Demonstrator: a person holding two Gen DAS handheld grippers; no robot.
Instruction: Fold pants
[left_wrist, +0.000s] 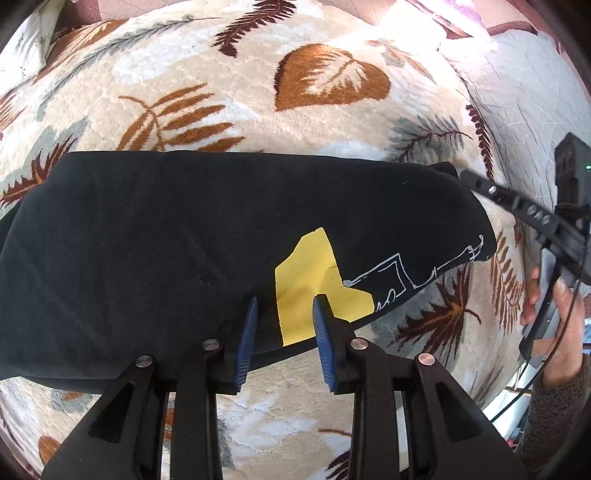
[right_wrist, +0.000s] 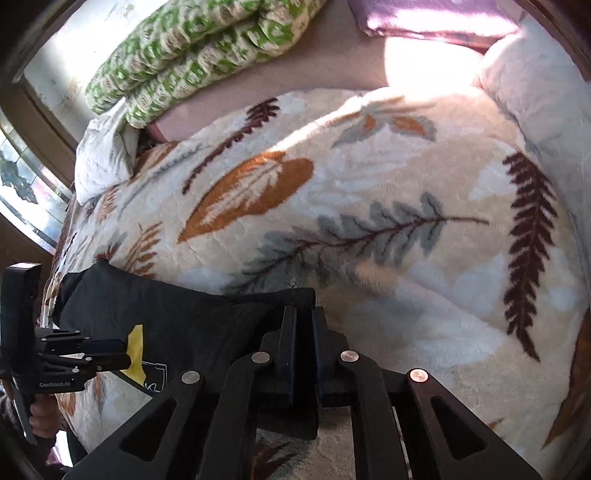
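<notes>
The left gripper (left_wrist: 284, 306) hangs with jaws apart over the near edge of the folded black pants (left_wrist: 166, 236), gripping nothing. The right gripper (right_wrist: 304, 314) is clenched on the pants' end fold. The pants lie on a leaf-patterned blanket (left_wrist: 229, 92).

Matt black cloth pants (left_wrist: 166, 229) with a smooth yellow print patch (left_wrist: 306, 284) lie on a fluffy, plush leaf-patterned cream blanket (left_wrist: 229, 99); ribbed blue fingers (left_wrist: 246, 332) look rubbery
</notes>
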